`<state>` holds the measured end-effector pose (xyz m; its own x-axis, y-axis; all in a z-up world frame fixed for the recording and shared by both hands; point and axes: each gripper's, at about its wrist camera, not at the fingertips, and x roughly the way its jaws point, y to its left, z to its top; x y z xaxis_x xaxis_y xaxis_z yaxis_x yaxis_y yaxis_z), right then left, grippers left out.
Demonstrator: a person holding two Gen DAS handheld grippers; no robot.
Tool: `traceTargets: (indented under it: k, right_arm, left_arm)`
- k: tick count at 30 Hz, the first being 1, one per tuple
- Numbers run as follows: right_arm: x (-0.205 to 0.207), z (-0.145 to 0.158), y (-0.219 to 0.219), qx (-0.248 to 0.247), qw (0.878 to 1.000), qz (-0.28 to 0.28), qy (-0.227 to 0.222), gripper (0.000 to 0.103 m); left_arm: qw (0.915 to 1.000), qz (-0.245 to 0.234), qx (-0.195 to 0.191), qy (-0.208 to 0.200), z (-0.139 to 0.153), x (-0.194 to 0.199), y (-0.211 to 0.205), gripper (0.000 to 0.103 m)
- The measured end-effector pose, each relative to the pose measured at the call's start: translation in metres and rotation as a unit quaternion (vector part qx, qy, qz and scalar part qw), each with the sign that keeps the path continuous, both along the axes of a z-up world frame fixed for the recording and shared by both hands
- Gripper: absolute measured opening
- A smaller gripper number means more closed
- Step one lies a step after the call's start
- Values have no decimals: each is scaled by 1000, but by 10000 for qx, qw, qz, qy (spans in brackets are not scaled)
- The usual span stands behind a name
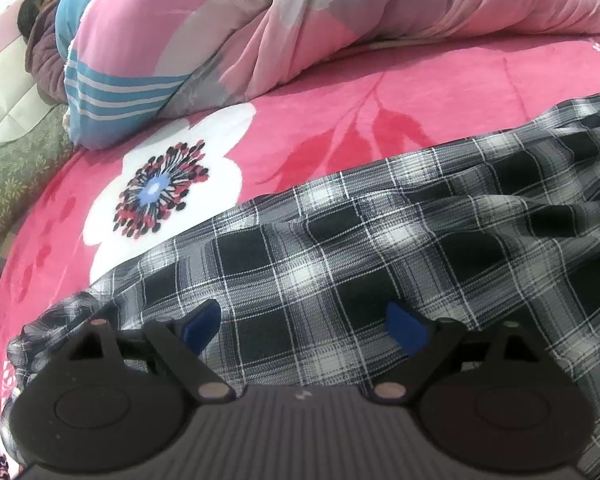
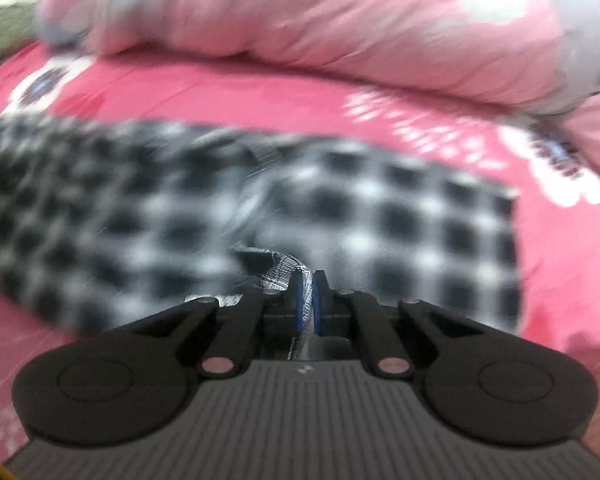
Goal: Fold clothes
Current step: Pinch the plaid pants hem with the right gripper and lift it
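Right gripper (image 2: pixel 305 280) clenched on a plaid shirt (image 1: pixel 380 240) edge, shirt spread long-axis across the bed (image 1: pixel 300 120) ahead of it — left gripper (image 1: pixel 306 320) released, fingers (image 1: pixel 202 322) straddling flat cloth.

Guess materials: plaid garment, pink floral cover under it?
Plaid garment: thin woven fabric, likely cotton or a blend, matte; fine weave lines show and it creases softly. Pink floral cover: plush fleece-like pile, probably polyester; fuzzy surface with a slight sheen.

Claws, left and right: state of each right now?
Left claw: open, over the plaid shirt, gripping nothing.
Right claw: shut on a pinch of plaid shirt.
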<state>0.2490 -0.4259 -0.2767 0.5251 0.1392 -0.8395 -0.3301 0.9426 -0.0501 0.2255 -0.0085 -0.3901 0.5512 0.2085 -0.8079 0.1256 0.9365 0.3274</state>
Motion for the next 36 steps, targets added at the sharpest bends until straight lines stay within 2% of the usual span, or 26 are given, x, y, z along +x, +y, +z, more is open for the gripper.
traceTargets:
  k: [3, 6, 7, 8, 9, 10, 12, 14, 16, 17, 20, 21, 23, 24, 25, 27, 28, 29, 32, 36]
  right_arm:
    - [44, -3, -33, -131, 9996, -224, -136, 3]
    - [82, -20, -65, -43, 9973, -734, -21, 5]
    - [93, -26, -75, 10, 9958, -919, 39, 9]
    - [104, -32, -86, 62, 9938, -1105, 98, 24]
    - [113, -37, -96, 144, 9913, -1302, 159, 30]
    - [115, -41, -105, 289, 9877, -1526, 193, 42]
    - [107, -37, -121, 714, 9751, -2101, -25, 47]
    - [89, -31, -134, 1253, 9564, -2622, -291, 59]
    - [74, -29, -136, 1554, 9473, -2786, -289, 62]
    - [67, -27, -133, 1593, 9476, -2751, -299, 62]
    - [48, -21, -93, 965, 9767, -1871, -426, 62]
    - [44, -24, -75, 575, 9869, -1404, -550, 62]
    - [34, -34, -40, -188, 9955, -517, -767, 60]
    - [33, -42, -29, -470, 9959, -233, -743, 60]
    - [34, -49, -24, -666, 9953, -86, -694, 55]
    - [44, -57, -34, -709, 9956, -347, -499, 28]
    - [50, -61, -39, -730, 9954, -478, -402, 10]
    - [55, -61, -46, -666, 9950, -653, -369, 5]
    - [67, -39, -71, -325, 9897, -1188, -734, 3]
    - [86, -21, -97, -107, 9844, -1521, -882, 2]
  left_arm:
    - [10000, 69, -27, 56, -1, 2, 0, 92]
    - [9999, 89, -10, 84, -1, 2, 0, 92]
    - [9999, 89, 7, 82, -1, 2, 0, 92]
    - [9999, 88, 29, 78, -1, 2, 0, 92]
    - [9999, 85, 53, 74, -1, 2, -1, 92]
    - [9999, 81, 78, 70, -1, 2, -1, 92]
    - [9999, 80, 107, 72, -1, 2, -2, 92]
    - [9999, 82, 109, 71, -2, 2, -4, 92]
    - [9999, 68, 108, 79, -2, 2, -5, 92]
    - [9999, 70, 108, 83, -2, 2, -5, 92]
    - [9998, 79, 137, 79, -2, 1, -5, 93]
    - [9998, 83, 151, 72, -2, 1, -6, 93]
    - [9998, 86, 169, 55, -2, 2, -6, 93]
    - [9998, 85, 174, 43, -2, 2, -6, 93]
    - [9998, 76, 179, 31, -2, 2, -6, 93]
    - [9998, 39, 206, -11, -3, 1, -6, 93]
    - [9997, 11, 229, -35, -3, 0, -6, 93]
    - [9996, -26, 258, -68, -2, -1, -7, 93]
    - [9992, -51, 345, -172, -1, 0, -8, 93]
    - [9987, 85, 411, -277, 1, 6, -8, 92]
